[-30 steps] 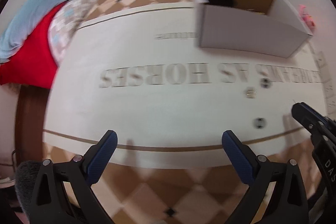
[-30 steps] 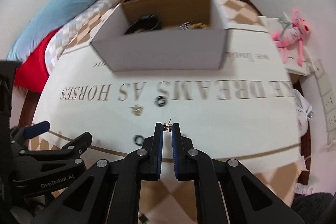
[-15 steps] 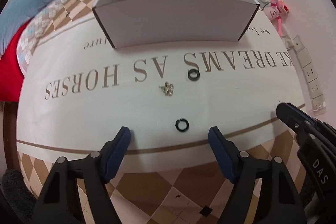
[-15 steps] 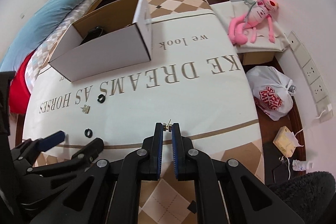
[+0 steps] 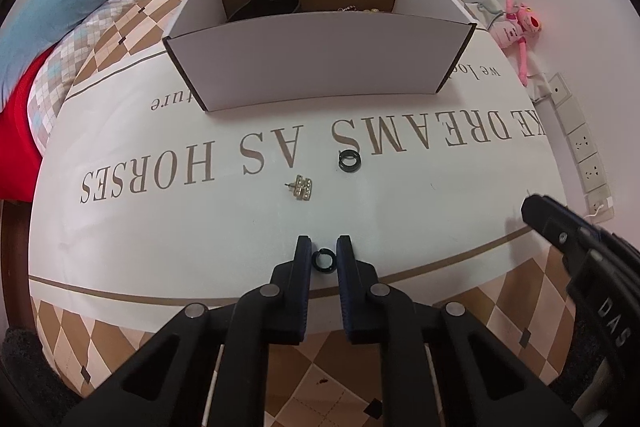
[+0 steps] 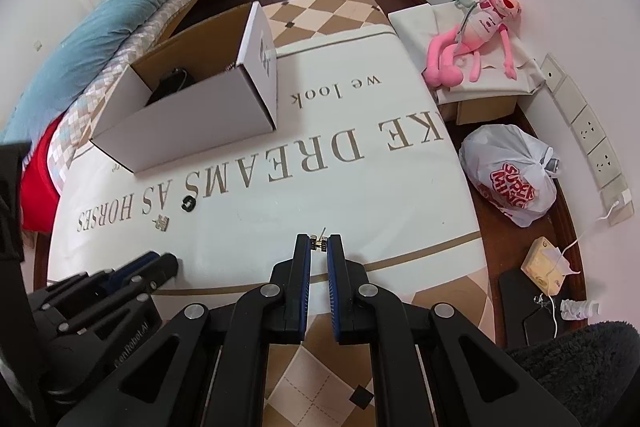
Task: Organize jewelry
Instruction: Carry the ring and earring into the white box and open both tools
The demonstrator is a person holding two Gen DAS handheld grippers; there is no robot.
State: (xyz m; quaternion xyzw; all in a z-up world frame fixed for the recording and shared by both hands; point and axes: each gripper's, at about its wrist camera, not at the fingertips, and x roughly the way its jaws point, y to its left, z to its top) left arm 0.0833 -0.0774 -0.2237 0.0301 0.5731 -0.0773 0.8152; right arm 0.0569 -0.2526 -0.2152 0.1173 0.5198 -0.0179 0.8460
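My left gripper point(image 5: 324, 255) has closed onto a small black hoop earring point(image 5: 323, 261) lying on the white printed mat point(image 5: 420, 211); both pads touch the hoop. A gold H-shaped stud earring point(image 5: 303, 188) and a second black hoop point(image 5: 349, 160) lie further ahead. Behind them stands an open white cardboard box point(image 5: 320, 63) with a black band and gold jewelry inside. My right gripper point(image 6: 319, 245) is shut on a small gold stud earring point(image 6: 319, 242) and holds it above the mat's right part. The gold stud point(image 6: 162, 223) and black hoop point(image 6: 188, 203) show in the right wrist view too.
A bed with a blue quilt point(image 6: 120, 11) lies to the left. A pink plush toy point(image 6: 476, 35), a white shopping bag point(image 6: 512, 175) and wall sockets point(image 6: 592, 139) are on the right. The right gripper's tip point(image 5: 560, 231) shows at the left view's right edge.
My left gripper swung to face the box, moved down to the near black hoop and closed from wide open onto it. My right gripper, still holding the stud, turned to the right.
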